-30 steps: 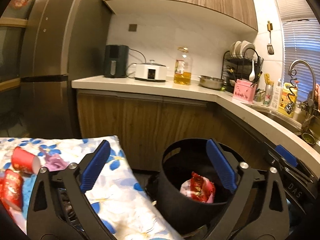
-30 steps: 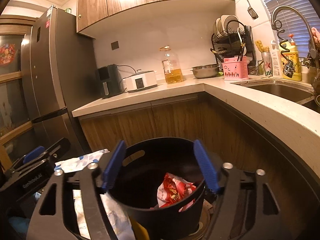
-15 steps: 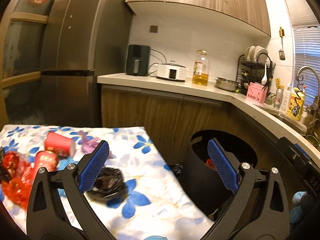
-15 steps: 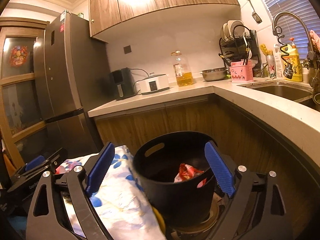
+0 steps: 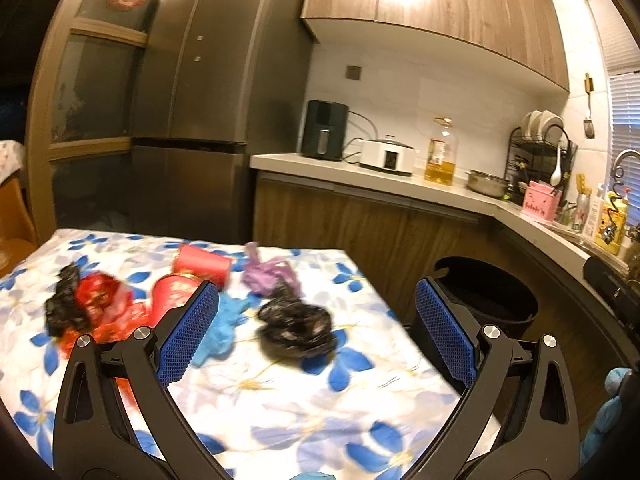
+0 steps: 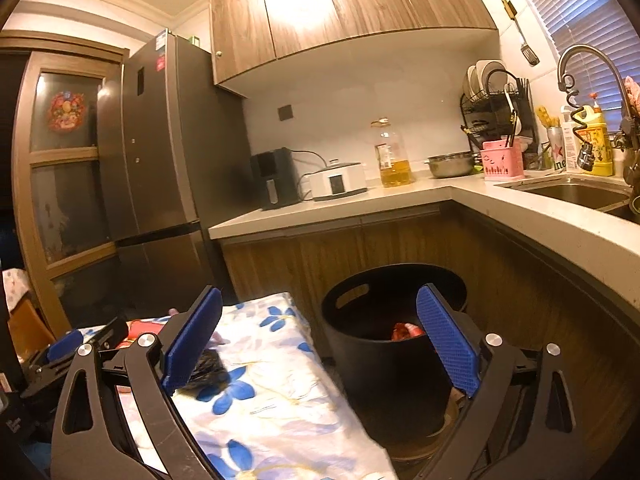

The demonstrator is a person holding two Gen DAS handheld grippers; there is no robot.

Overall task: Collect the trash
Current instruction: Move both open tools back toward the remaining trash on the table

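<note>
Left wrist: trash-strewn floral tablecloth (image 5: 280,396), kitchen.

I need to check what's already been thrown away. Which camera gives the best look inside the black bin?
The right wrist view: the black bin sits close and its opening shows a red wrapper inside. In the left wrist view the bin is farther off, partly behind a fingertip, its interior just dark.
</note>
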